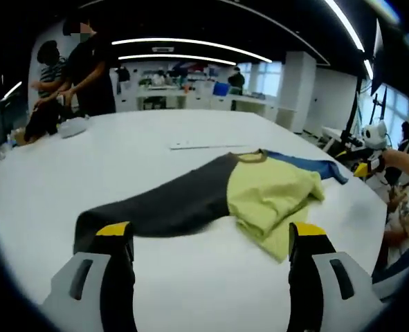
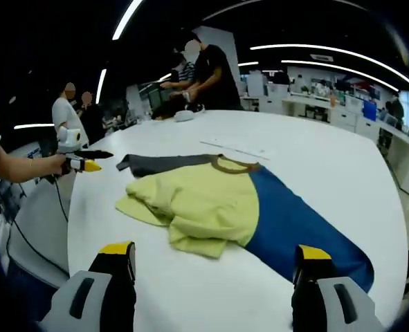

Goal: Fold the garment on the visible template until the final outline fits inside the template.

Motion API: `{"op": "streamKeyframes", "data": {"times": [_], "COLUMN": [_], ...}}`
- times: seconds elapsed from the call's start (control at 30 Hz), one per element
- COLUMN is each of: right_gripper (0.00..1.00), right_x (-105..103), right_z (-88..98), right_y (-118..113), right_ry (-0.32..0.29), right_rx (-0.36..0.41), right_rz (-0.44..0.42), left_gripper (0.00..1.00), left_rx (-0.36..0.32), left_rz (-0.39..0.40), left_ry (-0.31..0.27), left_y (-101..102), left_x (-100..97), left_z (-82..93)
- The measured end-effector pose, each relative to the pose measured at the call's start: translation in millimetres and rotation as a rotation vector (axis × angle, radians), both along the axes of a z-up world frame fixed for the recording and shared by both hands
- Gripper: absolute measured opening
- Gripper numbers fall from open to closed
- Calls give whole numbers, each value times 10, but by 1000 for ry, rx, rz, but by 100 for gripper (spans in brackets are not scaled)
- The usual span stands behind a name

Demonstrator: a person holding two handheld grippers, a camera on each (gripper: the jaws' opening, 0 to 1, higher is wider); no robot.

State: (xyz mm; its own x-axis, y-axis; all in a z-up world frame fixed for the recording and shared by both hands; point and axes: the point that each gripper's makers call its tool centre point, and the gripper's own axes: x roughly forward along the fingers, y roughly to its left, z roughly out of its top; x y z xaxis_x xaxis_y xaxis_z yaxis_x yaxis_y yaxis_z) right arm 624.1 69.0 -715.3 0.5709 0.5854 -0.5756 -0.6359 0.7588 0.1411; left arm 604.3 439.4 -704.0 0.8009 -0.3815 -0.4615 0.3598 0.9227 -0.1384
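Two pairs of tongs hung above the white table (image 1: pixel 190 290), each with its yellow-tipped jaws spread wide and nothing between them. The left gripper (image 1: pixel 211 238) hovered just short of the garment (image 1: pixel 218 194), its left jaw near the end of the dark grey sleeve and its right jaw close to the yellow-green cloth. The right gripper (image 2: pixel 214 259) hovered at the table's near edge, short of the same garment (image 2: pixel 225 200).

That garment lay spread on the tabletop, well inside the edges. Its yellow-green body was bunched and partly folded over itself in the middle, a brown collar showed at the far side, the dark grey sleeve ran out to one side and the blue sleeve to the other. Beyond it a pale strip (image 1: pixel 207 146) lay flat on the table.

At the table's side a hand held another gripper (image 2: pixel 76 158). Several people (image 1: pixel 86 69) stood at the far end of the table.
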Motion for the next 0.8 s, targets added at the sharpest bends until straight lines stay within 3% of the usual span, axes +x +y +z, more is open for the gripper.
{"op": "streamKeyframes", "data": {"times": [0.17, 0.33, 0.47, 0.6, 0.8], "right_gripper": [89, 78, 67, 54, 42], "right_x": [-82, -123, -121, -75, -3], "right_z": [-93, -166, -236, -293, -416], "right_y": [80, 158, 200, 221, 299], "right_ry": [-5, -13, -49, -68, -106], "right_rx": [-14, -14, -60, -69, -124], "right_rz": [27, 38, 55, 55, 93], "left_gripper": [83, 77, 67, 61, 51], "left_rx": [-27, -40, -3, -8, 68], "left_rz": [-23, -25, -53, -52, -37], "left_ry": [4, -8, -3, 4, 41], "left_y": [-219, -375, -517, -624, -638], "left_x": [-54, -58, -92, -116, -162], "left_z": [-45, -89, -194, -266, -474]}}
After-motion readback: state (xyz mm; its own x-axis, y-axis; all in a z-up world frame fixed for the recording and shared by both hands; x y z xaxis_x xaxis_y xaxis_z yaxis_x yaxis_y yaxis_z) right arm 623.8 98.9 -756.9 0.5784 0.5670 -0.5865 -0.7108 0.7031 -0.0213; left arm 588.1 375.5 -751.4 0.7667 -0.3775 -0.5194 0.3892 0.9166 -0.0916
